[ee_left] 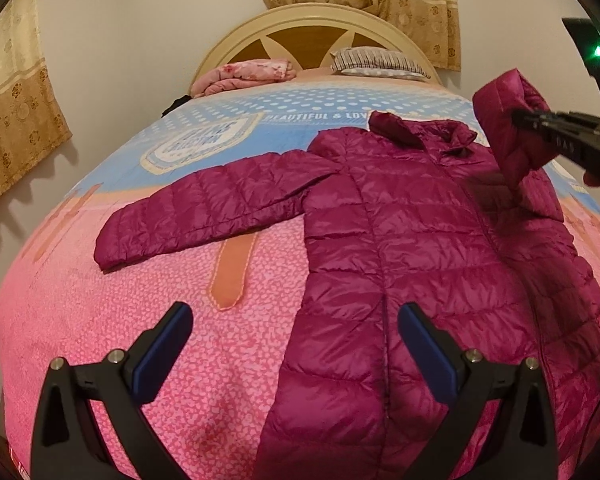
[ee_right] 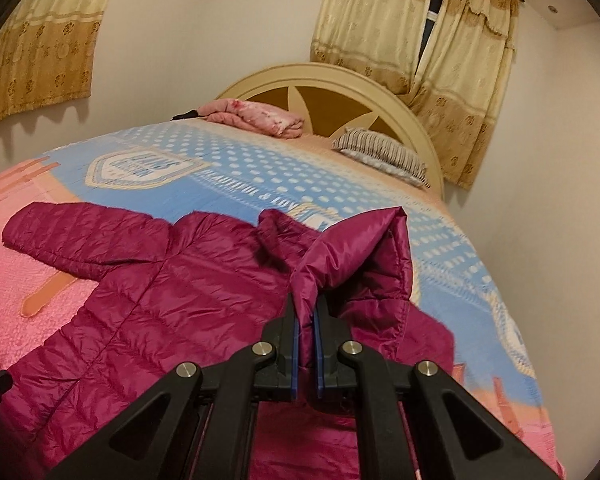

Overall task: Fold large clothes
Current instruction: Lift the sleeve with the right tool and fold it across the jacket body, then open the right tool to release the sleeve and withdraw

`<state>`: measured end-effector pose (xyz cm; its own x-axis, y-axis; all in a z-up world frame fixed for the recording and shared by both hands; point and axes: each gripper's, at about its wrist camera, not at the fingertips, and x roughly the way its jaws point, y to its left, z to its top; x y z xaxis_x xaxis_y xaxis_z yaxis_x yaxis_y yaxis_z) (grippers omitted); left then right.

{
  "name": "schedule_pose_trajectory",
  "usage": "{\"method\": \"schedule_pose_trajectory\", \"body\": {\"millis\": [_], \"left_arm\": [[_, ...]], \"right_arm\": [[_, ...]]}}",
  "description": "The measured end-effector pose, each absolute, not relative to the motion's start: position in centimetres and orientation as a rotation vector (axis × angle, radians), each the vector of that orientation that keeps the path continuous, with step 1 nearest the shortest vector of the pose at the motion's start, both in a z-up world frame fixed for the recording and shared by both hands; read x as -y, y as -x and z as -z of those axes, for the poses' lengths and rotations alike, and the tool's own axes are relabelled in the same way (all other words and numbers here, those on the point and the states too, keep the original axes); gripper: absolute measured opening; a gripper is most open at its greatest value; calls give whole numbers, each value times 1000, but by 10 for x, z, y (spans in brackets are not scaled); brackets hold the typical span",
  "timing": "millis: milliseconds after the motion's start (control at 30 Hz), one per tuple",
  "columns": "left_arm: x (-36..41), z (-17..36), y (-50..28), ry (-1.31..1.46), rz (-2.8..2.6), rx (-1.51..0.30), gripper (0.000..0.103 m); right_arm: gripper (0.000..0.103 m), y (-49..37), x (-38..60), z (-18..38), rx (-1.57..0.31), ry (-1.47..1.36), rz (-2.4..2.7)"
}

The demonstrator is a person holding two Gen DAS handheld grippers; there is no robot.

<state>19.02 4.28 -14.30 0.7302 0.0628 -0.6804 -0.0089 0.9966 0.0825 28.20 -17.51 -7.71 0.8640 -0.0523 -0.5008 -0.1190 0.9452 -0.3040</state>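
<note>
A magenta quilted puffer jacket (ee_left: 400, 240) lies front up on the bed, hood toward the headboard. Its left sleeve (ee_left: 204, 208) is spread flat to the left. My left gripper (ee_left: 296, 320) is open and empty, hovering above the jacket's lower hem and the pink cover. My right gripper (ee_right: 307, 304) is shut on the cuff of the right sleeve (ee_right: 356, 256) and holds it lifted above the jacket body (ee_right: 172, 304). In the left wrist view the right gripper (ee_left: 518, 114) shows at the right edge with the raised sleeve (ee_left: 508, 128).
The bed cover (ee_left: 140, 360) is pink near me and blue with white dots farther off. A folded pink blanket (ee_left: 244, 74) and a striped pillow (ee_left: 380, 62) lie by the cream headboard (ee_left: 312, 16). Curtains (ee_right: 416, 20) hang on the walls.
</note>
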Motion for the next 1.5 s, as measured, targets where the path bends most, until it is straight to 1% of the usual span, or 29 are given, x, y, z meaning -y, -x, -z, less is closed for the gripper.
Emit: {"method": "schedule_pose_trajectory", "body": {"millis": [333, 667, 1000, 1167, 1200, 1267, 1300, 1333, 1367, 1500], "left_arm": [[-59, 137, -200, -43, -88, -745, 103], [-62, 124, -205, -73, -122, -725, 103], [-42, 103, -215, -120, -116, -680, 103], [-38, 94, -218, -126, -115, -663, 103], [-37, 92, -218, -130, -118, -660, 103], [-38, 87, -219, -129, -132, -645, 103], [-40, 84, -219, -118, -140, -638, 103], [-43, 81, -220, -105, -142, -635, 103], [-46, 78, -222, -91, -140, -634, 103], [-40, 69, -227, -109, -140, -607, 103]], "right_arm": [[5, -290, 155, 110, -579, 291, -92], [5, -299, 139, 153, -643, 250, -148], [5, -304, 142, 169, -690, 177, -191], [7, -310, 139, 175, -715, 163, -219], [8, -311, 137, 176, -720, 170, -223], [21, -308, 135, 174, -718, 173, -250], [48, -306, 134, 173, -717, 165, -284], [79, -302, 132, 171, -715, 154, -325], [87, -298, 130, 170, -706, 151, -345], [88, -279, 127, 157, -661, 163, -368]]}}
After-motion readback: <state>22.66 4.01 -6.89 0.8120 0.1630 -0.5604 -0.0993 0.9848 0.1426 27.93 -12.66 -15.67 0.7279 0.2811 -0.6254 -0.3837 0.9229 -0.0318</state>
